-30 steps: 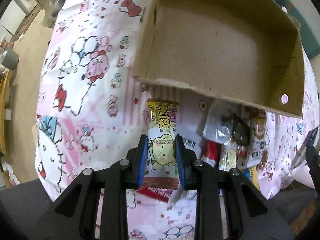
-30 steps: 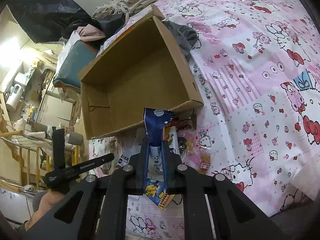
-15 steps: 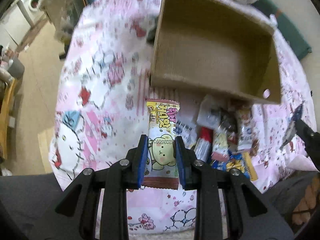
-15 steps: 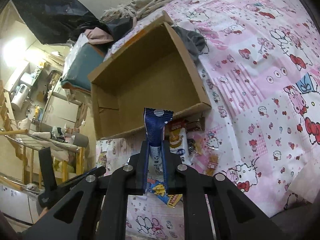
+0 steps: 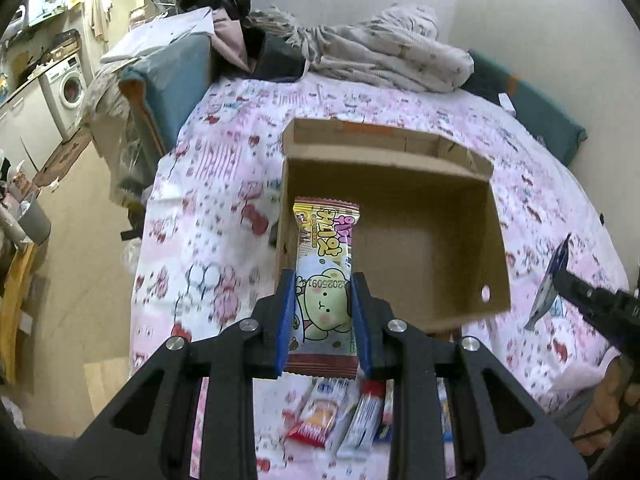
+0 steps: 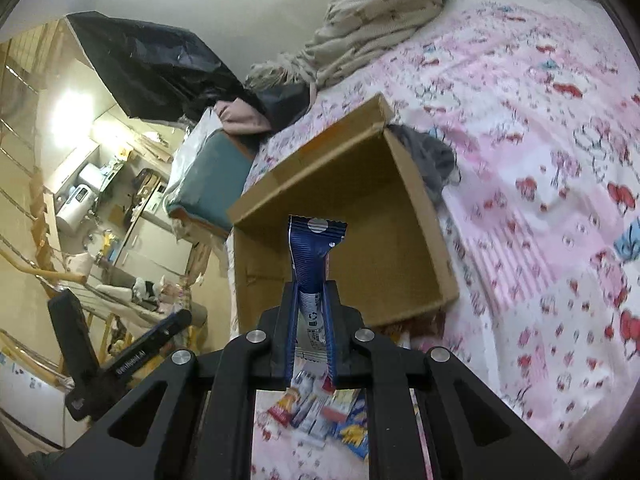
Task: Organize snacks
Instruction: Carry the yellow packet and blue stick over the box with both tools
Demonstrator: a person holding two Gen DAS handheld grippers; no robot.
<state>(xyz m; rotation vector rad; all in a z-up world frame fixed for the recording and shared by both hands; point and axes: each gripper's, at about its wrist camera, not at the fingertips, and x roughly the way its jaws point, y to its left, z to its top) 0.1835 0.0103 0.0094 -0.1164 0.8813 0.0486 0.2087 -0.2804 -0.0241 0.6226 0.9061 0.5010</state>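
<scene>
Left hand-held gripper (image 5: 323, 304) pinches bear snack (image 5: 325, 280) — right (image 6: 311, 320) apparently clamps blue packet (image 6: 312, 256)

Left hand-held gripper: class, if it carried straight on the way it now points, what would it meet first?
Probably the cardboard box. The left hand-held gripper, shut on the yellow snack packet, points down into its open, empty-looking interior, likely the near wall or floor; depth is unclear.

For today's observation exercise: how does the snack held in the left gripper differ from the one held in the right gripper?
The bear snack is wide and pale yellow, gripped flat by its side edges in the left gripper. The blue snack is narrow and dark, pinched in the right gripper. Both are sealed packets held above the cardboard box.
</scene>
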